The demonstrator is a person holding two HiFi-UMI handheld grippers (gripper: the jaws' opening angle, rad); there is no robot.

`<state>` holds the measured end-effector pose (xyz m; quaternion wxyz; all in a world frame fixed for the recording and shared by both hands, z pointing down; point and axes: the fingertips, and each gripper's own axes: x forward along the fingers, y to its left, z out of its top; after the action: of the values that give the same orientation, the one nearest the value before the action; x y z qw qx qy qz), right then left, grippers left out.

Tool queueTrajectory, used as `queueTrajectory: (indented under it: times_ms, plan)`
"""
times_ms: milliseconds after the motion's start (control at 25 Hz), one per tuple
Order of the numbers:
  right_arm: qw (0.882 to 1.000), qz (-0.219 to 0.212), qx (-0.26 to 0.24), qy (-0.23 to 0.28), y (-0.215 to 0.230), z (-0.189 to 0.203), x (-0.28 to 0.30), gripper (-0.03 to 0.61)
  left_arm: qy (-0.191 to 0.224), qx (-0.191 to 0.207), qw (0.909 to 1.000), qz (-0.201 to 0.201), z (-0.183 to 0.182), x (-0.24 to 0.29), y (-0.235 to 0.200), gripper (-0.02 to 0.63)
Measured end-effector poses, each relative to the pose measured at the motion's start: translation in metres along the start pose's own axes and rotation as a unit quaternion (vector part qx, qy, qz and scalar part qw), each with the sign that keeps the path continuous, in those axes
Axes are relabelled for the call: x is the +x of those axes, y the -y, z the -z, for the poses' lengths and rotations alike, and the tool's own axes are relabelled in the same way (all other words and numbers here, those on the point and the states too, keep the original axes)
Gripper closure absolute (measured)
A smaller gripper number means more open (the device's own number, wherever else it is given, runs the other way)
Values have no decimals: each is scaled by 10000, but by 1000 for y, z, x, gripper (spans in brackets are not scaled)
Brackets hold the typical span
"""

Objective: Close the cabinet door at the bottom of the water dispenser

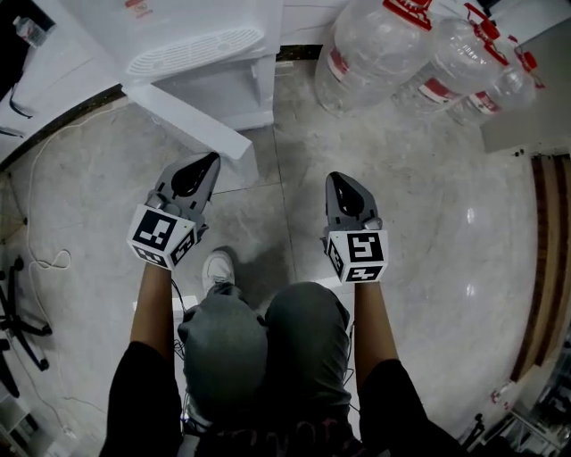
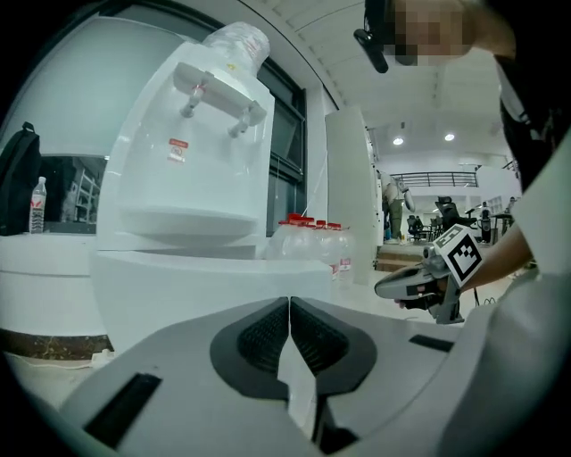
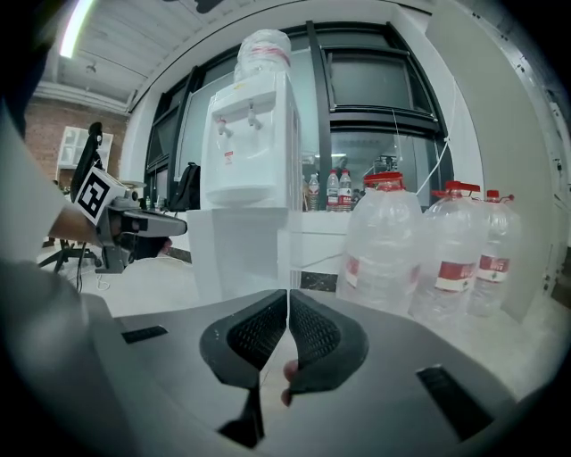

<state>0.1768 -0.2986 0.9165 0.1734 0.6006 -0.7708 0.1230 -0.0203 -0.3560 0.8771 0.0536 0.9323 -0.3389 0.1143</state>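
Two grey hand-held grippers are held out low over the pale marble-tile floor [image 1: 428,232], each with a black-and-white marker cube at its rear. The left gripper [image 1: 211,161] has its jaws pressed together with nothing between them, as its own view shows. The right gripper [image 1: 336,178] is likewise closed and empty, its ribbed dark pads meeting along a thin line.

The white plastic water dispenser [image 1: 205,22] stands at the far left edge of the floor, against the wall, with an inverted clear bottle on top in both gripper views. At its base the flat white cabinet door [image 1: 183,116] is swung open, jutting out from the cabinet over the floor towards the person. The left gripper's tips point at the free end of this door and lie just beside it; whether they touch cannot be told. In the left gripper view the door [image 2: 178,294] fills the space just beyond the closed jaws. The right gripper is further from the door, over bare floor to its right.

Several large clear plastic water bottles with red caps and red-and-white labels [image 1: 375,54] stand together at the far right edge of the floor, well apart from both grippers. The person's grey-trousered knees and one white shoe [image 1: 217,268] show below the grippers.
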Motion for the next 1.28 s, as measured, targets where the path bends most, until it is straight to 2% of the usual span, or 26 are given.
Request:
queueTrajectory:
  times_ms: [360, 720, 800, 960, 1160, 1280]
  plan:
    - [9995, 309, 37, -94, 37, 13, 15, 566, 99, 118, 9997, 194, -13, 82, -19, 597]
    - [9976, 629, 69, -269, 60, 35, 18, 566, -113, -16, 9999, -106, 0, 141, -76, 597]
    - [9971, 684, 112, -300, 64, 39, 19, 566, -141, -2, 9997, -175, 0, 148, -87, 597]
    - [9964, 748, 190, -349, 68, 45, 23, 566, -253, 480, 9985, -117, 2, 156, -87, 598]
    - [9958, 789, 310, -334, 65, 35, 19, 566, -271, 134, 9995, -6, 0, 148, -80, 598]
    - [9960, 731, 376, -349, 59, 14, 6, 566, -433, 185, 9987, 181, -10, 130, -59, 597]
